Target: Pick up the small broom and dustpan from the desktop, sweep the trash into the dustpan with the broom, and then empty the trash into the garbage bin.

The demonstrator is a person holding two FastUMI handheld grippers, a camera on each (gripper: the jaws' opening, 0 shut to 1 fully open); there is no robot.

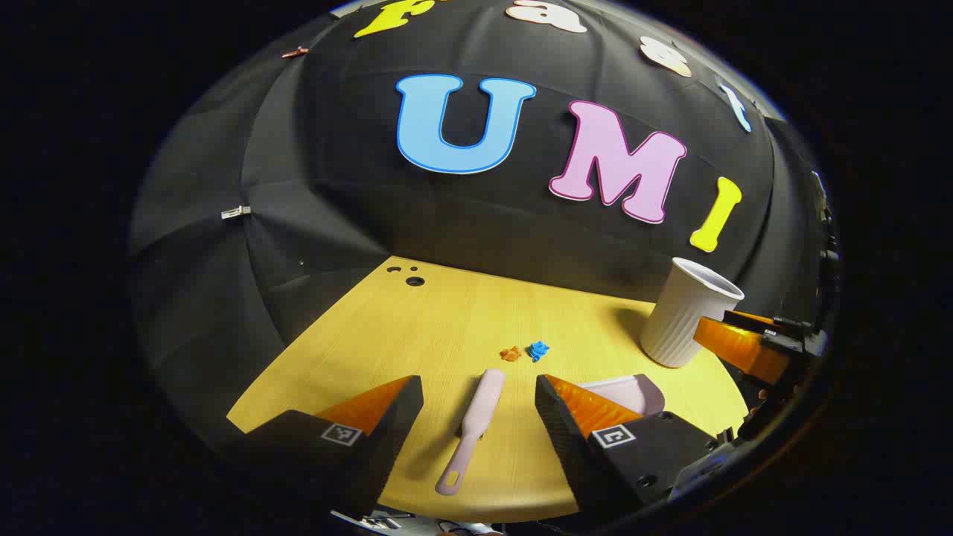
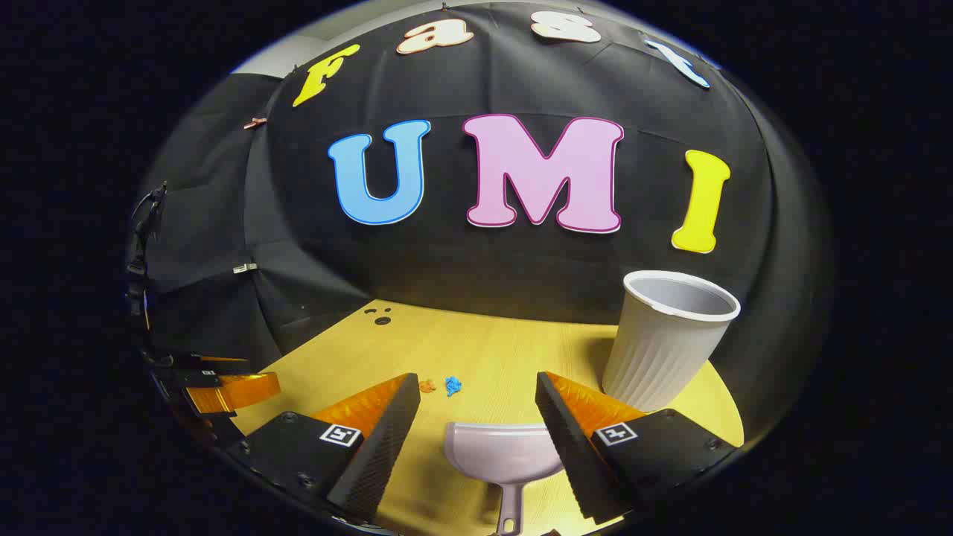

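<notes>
A small pale pink broom [image 1: 473, 428] lies flat on the wooden desktop [image 1: 447, 320], handle toward me, between the spread fingers of my left gripper [image 1: 479, 394], which is open and above it. Two scraps of trash, one orange [image 1: 510, 353] and one blue [image 1: 537, 349], lie just beyond the broom's head. The pale pink dustpan [image 2: 502, 452] rests on the desk with its handle toward me, between the fingers of my open right gripper [image 2: 478, 398]. In the left gripper view the dustpan [image 1: 629, 391] peeks out behind the right finger. The same scraps, orange [image 2: 426, 386] and blue [image 2: 453, 384], lie past the dustpan.
A white ribbed garbage bin [image 2: 665, 339] shaped like a cup stands upright at the desk's back right, also the bin [image 1: 686, 310] in the left gripper view. The other gripper [image 1: 752, 346] shows at the right edge there, and the other gripper [image 2: 223, 391] at the left edge of the right gripper view. Small holes [image 1: 414, 281] mark the desk's far corner.
</notes>
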